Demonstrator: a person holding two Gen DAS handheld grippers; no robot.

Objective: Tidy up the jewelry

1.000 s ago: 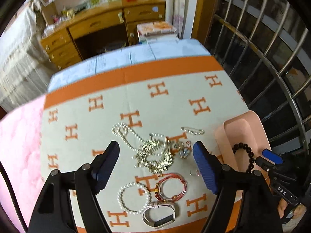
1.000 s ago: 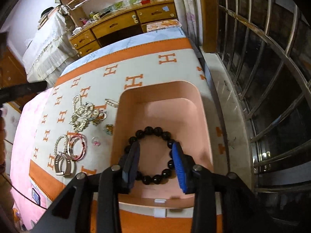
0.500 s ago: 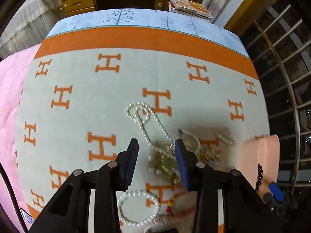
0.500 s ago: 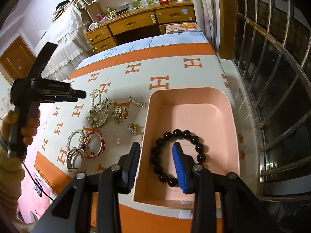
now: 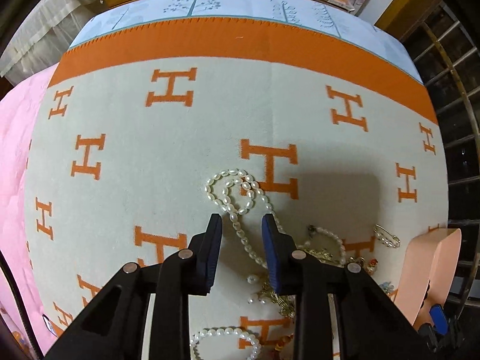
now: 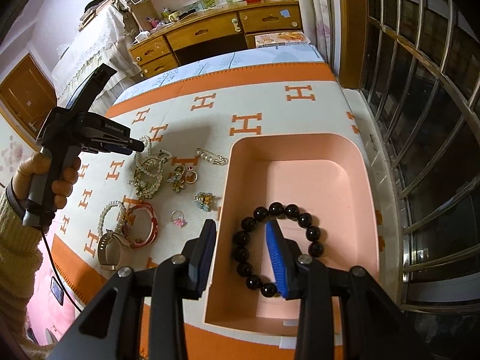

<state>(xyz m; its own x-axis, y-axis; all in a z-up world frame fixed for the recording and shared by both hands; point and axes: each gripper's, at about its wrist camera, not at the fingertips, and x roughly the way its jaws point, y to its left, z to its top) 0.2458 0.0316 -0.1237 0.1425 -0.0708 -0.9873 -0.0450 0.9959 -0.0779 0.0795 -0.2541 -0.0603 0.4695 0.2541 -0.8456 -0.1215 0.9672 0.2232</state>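
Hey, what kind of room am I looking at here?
Most likely a bedroom: jewelry lies on a blanket-covered bed, a wooden desk with drawers stands beyond it, and a barred window runs alongside.

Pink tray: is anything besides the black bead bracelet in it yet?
No, the pink tray holds only the black bead bracelet; its floor is otherwise bare.

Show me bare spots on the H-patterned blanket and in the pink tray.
Free: the H-patterned blanket between its orange border and the jewelry pile; the pink plastic tray beyond the black bead bracelet. Crowded: the blanket left of the tray, pearls to watch.
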